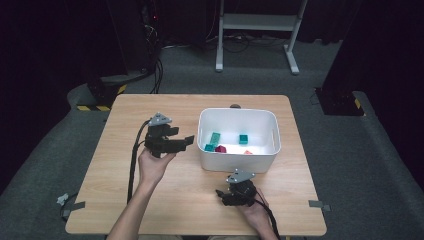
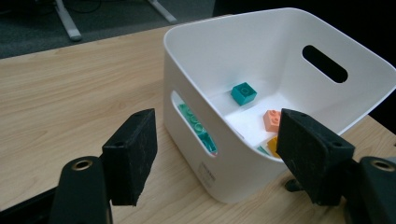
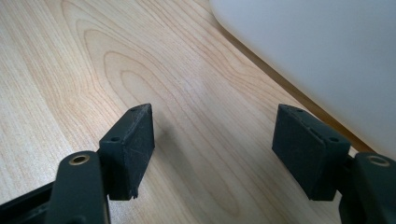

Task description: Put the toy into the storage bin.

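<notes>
— Bin [image 1: 238,116]? 
— Sitting on the tabletop [image 1: 150,200], right of middle, holding teal [image 2: 243,93], orange [image 2: 272,120], green [image 2: 192,119] and red [image 1: 220,149] bricks.
— Left tongs [image 1: 186,142]? 
— Hovering just beside its left wall, pointing at it, spread, pinching nothing.
— Right tongs [image 3: 215,144]? 
— Resting low near the front wall, also spread, bare wood between.

white bin [image 1: 239,159] near your left gripper [image 1: 189,140]
upright on the table, open-topped, slotted walls, small bricks [image 2: 243,93] lying loose inside.
</notes>
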The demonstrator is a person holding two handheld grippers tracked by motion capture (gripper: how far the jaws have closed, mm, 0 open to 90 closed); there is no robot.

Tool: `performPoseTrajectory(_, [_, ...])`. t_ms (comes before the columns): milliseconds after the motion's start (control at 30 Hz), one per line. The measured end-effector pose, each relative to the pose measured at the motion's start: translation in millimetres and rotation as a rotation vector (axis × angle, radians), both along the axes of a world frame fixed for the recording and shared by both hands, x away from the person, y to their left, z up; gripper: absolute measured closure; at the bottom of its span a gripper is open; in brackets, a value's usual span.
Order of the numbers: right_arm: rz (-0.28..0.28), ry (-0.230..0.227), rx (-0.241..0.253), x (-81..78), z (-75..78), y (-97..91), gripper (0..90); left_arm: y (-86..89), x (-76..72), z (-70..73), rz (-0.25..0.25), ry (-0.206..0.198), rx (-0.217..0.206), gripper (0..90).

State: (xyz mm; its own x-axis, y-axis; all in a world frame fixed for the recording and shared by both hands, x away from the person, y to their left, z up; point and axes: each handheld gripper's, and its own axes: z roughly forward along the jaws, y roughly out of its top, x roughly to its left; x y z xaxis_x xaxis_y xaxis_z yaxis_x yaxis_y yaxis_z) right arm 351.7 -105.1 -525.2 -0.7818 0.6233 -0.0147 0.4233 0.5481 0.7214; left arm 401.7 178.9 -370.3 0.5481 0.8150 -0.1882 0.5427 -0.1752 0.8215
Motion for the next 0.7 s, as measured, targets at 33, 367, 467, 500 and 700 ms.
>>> performPoseTrajectory(33, [0.000,-0.001,0.000,0.1,0.0,0.0,29.5,3.0,-1.1,-0.9,0.005,0.003,-0.002,29.2])
performPoseTrajectory(367, [0.000,-0.001,0.000,0.1,0.0,0.2,29.5,22.2,-12.0,-4.5,0.037,-0.002,-0.003,29.2])
performPoseTrajectory(467, [0.000,-0.001,0.000,0.2,0.0,0.1,29.5,23.5,-13.8,-4.7,0.040,-0.005,0.007,29.2])
performPoseTrajectory(500, [0.000,-0.001,0.000,0.1,0.0,0.1,29.5,23.6,-14.5,-4.8,0.042,-0.005,0.010,29.2])
performPoseTrajectory(700, [0.000,-0.001,0.000,0.2,0.0,0.1,29.5,26.9,-18.9,-6.0,0.048,-0.009,0.014,29.3])
